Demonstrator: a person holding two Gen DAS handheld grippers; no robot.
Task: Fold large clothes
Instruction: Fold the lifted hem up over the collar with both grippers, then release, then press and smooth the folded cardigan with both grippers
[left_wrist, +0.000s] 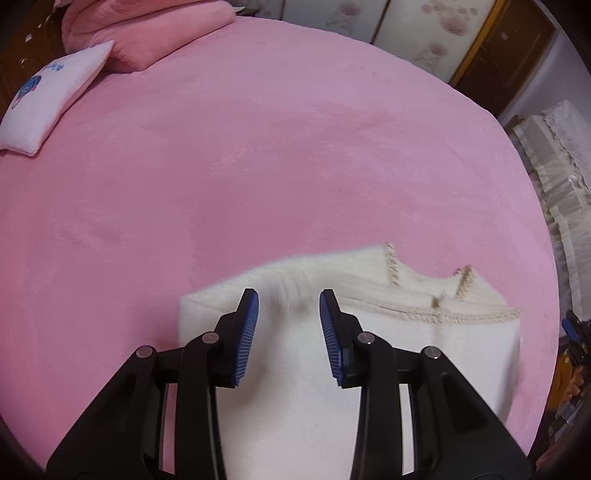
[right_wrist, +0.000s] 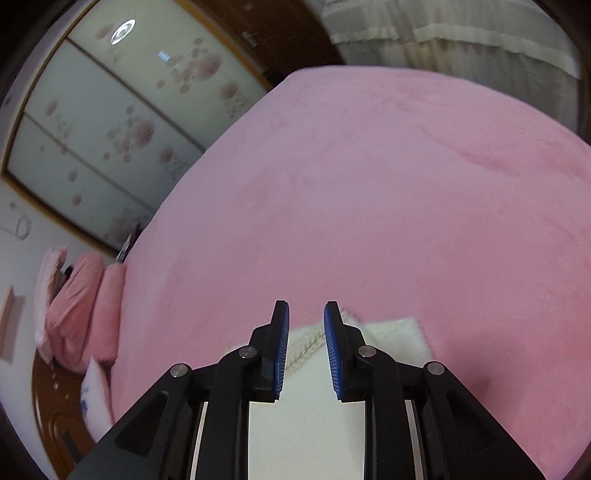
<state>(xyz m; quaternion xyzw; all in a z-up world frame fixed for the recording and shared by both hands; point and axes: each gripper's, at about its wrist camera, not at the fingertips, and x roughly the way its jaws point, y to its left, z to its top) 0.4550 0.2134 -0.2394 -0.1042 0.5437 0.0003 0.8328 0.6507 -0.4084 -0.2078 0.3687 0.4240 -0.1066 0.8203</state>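
We count one cream garment (left_wrist: 332, 354), folded into a compact block with a fringed trim and a notched neckline on top, lying on one pink bed (left_wrist: 258, 166). It sits close to the bed's near edge, towards the near right corner in the left wrist view.

We hold two grippers. The left gripper (left_wrist: 289, 338) hangs over the garment with its jaws parted a moderate way, and nothing is pinched between the blue pads (left_wrist: 248, 338); the cloth shows in the gap below them. The right gripper (right_wrist: 306, 350) stands narrower, with a slim gap and nothing clamped in it; the trimmed edge of the garment shows beneath that gap.

At the bed's far left corner we count one white cushion (left_wrist: 44, 107) with a blue print, and beside it one pile of pink bedding (left_wrist: 147, 33). Both lie well apart from the garment.

Between them and the garment the pink surface is bare and smooth, open across the whole middle and out to the far edge, behind which runs a flowered sliding wardrobe (right_wrist: 110, 122).
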